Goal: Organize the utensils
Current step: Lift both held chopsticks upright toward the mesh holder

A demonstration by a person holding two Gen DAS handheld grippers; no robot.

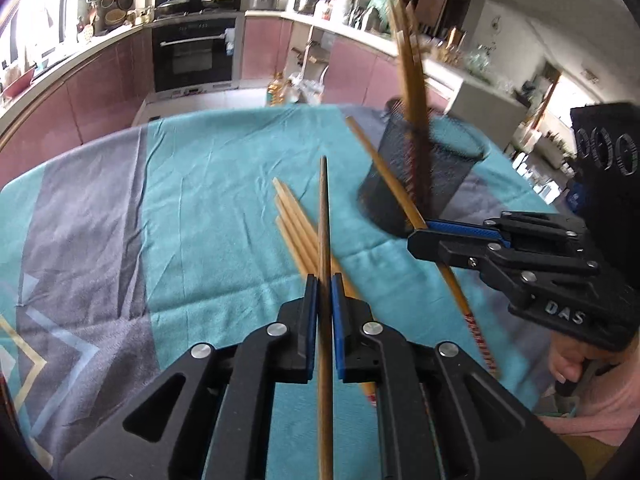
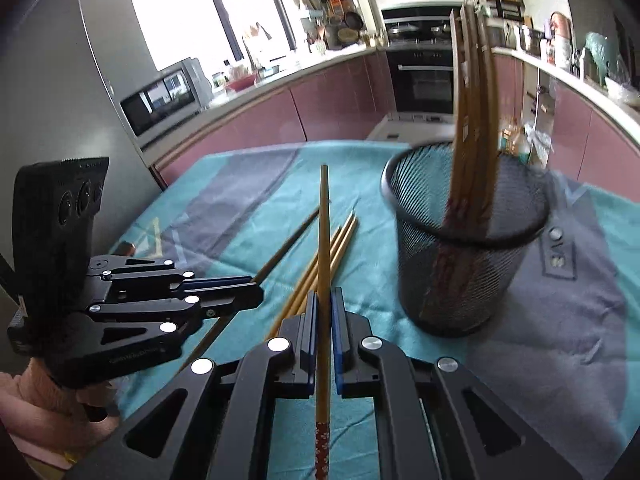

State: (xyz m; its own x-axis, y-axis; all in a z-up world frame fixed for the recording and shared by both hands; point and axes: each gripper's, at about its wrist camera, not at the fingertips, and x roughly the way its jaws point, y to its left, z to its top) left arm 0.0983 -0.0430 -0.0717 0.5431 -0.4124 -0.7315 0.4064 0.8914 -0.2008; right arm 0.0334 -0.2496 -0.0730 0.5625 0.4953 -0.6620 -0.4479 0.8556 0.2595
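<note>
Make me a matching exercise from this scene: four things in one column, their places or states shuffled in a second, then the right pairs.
1. dark chopstick
2. light chopstick with the red patterned end
3. mesh cup
4. loose chopsticks

A. lying flat on the tablecloth
B. clamped in the right gripper
C. standing upright, chopsticks in it
D. clamped in the left gripper

Pairs: 1-D, 2-B, 3-C, 4-A

On the tablecloth (image 2: 248, 200) before me, the mesh holder (image 2: 460, 280) stands at two o'clock with several chopsticks (image 2: 476, 120) upright in it. Loose chopsticks (image 2: 336, 248) lie at twelve, left of the holder. I see the oven (image 2: 424, 76) behind the table, at one o'clock.
</note>
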